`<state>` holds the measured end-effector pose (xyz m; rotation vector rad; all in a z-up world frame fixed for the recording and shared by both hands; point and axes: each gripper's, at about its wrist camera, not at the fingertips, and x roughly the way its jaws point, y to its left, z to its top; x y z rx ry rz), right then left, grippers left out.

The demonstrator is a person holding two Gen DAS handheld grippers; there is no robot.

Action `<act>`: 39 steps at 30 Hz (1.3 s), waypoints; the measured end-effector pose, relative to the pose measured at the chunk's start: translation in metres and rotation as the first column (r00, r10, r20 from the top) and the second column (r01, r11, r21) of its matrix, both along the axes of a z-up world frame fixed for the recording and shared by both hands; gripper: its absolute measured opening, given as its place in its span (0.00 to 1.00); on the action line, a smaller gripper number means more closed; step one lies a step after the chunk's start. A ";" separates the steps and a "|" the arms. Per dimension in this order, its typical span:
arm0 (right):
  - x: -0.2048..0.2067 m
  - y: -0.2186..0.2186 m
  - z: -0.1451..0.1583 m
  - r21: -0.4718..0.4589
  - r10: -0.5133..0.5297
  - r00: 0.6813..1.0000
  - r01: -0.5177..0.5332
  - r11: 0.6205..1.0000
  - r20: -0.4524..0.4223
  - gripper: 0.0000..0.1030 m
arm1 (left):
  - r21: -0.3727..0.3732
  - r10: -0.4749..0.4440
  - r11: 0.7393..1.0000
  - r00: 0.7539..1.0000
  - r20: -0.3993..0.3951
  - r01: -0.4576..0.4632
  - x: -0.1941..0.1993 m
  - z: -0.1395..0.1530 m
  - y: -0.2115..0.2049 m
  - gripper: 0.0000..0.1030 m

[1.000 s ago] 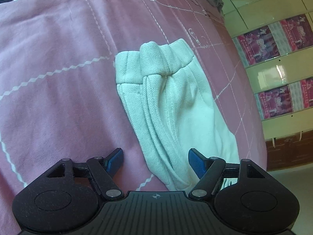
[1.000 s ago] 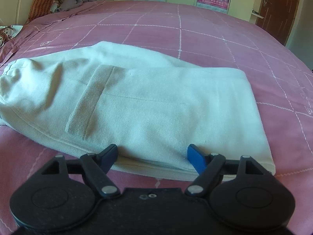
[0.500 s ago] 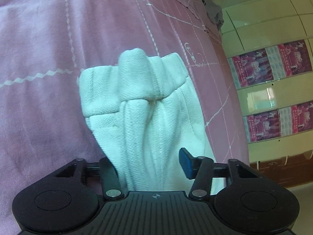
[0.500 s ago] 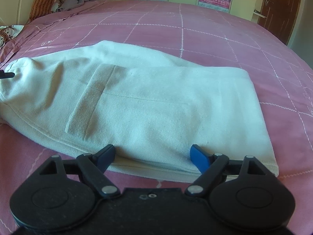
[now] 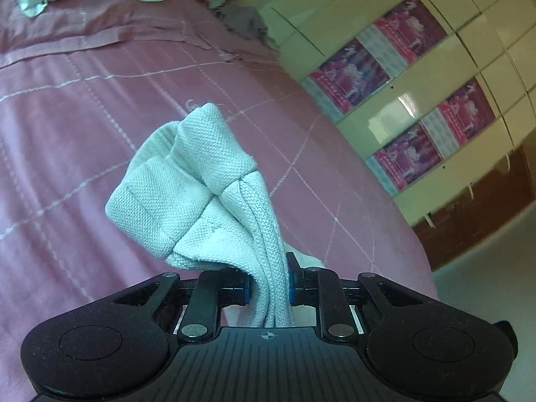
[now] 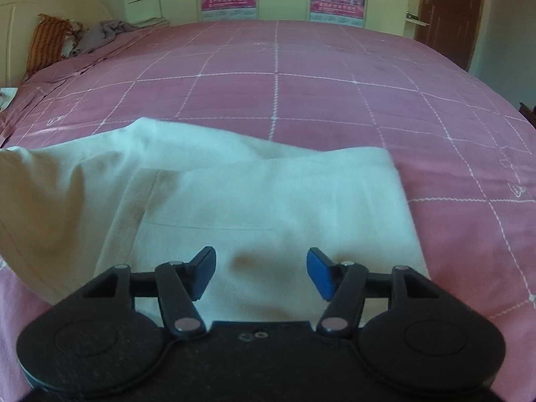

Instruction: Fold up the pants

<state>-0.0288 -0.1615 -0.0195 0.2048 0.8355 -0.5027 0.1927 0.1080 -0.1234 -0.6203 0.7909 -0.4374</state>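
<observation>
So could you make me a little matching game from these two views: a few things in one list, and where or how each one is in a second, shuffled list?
Things:
1. left gripper
2. right gripper
3. pale cream-white cotton pants
4. orange patterned cushion

States:
A. jaws apart and closing, hovering over fabric, pads not pressing it
B. at the far left corner of the pink checked bedspread
C. clamped on a bunched fold of cloth
D. one end flat on the bed, the other lifted

Pairs: 1-C, 2-A, 3-D, 4-B
</observation>
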 end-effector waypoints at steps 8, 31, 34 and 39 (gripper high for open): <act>-0.005 -0.010 -0.006 0.003 -0.002 1.000 0.002 1.000 -0.030 0.62 | 0.135 -0.156 0.981 0.979 0.128 0.138 -0.014 0.045 -0.047 0.19; -0.098 -0.104 0.022 0.339 -0.153 0.965 0.074 0.938 0.213 0.84 | 0.707 -0.756 0.512 0.647 0.100 0.488 -0.201 0.070 -0.234 0.26; -0.091 -0.109 0.019 0.395 -0.145 0.967 0.051 0.917 0.210 0.85 | 0.662 -0.747 0.551 0.654 0.119 0.508 -0.209 0.089 -0.205 0.26; -0.087 -0.108 0.011 0.529 -0.184 0.953 0.031 0.848 0.239 0.87 | 0.568 -0.645 0.664 0.756 0.107 0.487 -0.193 0.105 -0.166 0.26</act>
